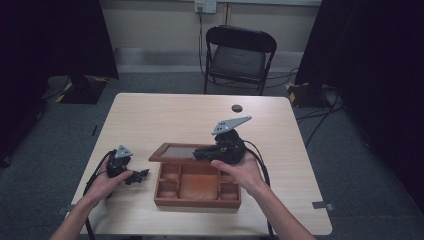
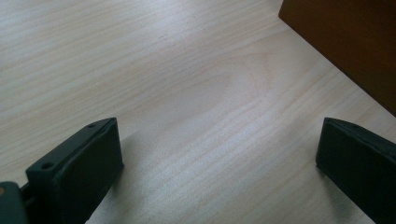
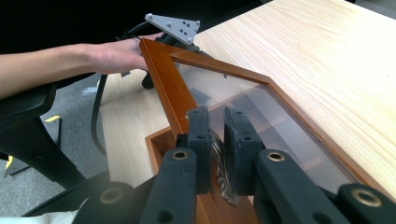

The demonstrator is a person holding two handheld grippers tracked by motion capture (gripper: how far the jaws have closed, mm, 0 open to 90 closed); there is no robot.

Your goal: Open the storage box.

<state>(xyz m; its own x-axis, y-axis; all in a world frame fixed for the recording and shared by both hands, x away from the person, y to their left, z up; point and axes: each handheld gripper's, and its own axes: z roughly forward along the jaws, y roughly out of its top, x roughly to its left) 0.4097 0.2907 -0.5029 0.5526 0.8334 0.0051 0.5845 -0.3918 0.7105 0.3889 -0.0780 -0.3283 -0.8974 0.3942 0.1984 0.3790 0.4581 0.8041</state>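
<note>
A brown wooden box (image 1: 197,202) with several open compartments sits near the table's front. Its glass-paned lid (image 1: 175,150) is raised at the back, and the lid's frame (image 3: 163,79) shows tilted up in the right gripper view. My right gripper (image 3: 217,135) is shut on the ornate metal clasp (image 3: 220,163) at the lid's front edge; from above the right gripper (image 1: 201,154) hangs over the box's rear. My left gripper (image 1: 141,175) rests on the table left of the box, open, with bare wood between its jaws (image 2: 219,154). The box's side (image 2: 345,42) lies just beyond it.
A small dark round object (image 1: 237,108) lies near the table's far edge. A black folding chair (image 1: 239,55) stands behind the table. Cables trail from both grippers toward the front edge. Bare tabletop (image 1: 165,120) stretches behind the box.
</note>
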